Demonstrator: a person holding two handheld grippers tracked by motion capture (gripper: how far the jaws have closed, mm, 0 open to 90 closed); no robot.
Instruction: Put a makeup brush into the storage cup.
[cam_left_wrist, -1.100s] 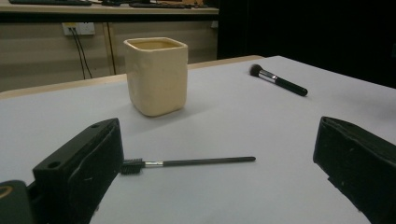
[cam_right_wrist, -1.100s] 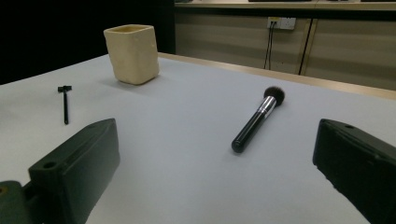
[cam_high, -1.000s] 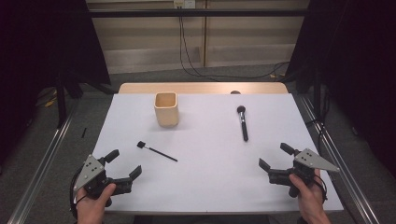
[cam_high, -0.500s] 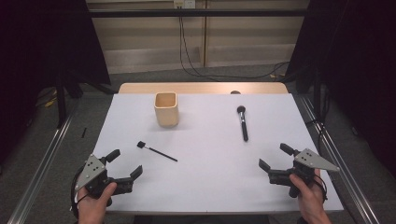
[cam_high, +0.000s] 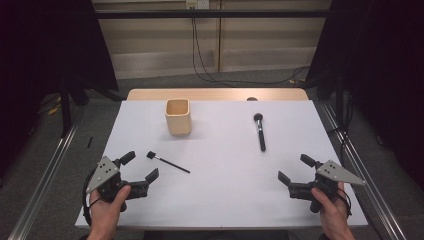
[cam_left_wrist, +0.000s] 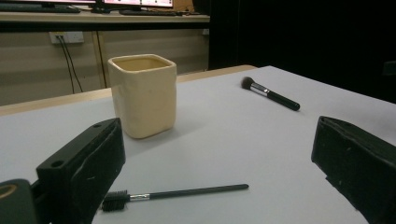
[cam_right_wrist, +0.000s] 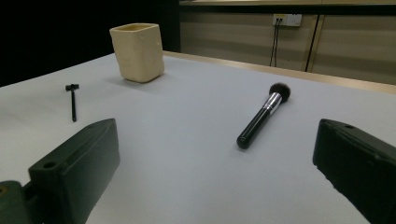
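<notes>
A cream square cup stands upright at the back left of the white table. A thick black makeup brush lies at the back right. A thin black brush lies front left, just ahead of my left gripper, which is open and holds nothing. My right gripper is open too, near the front right edge, well short of the thick brush.
A tan wooden strip borders the table's far edge. Metal rails run along both sides on the floor, and cables hang down the back wall. Dark curtains stand at left and right.
</notes>
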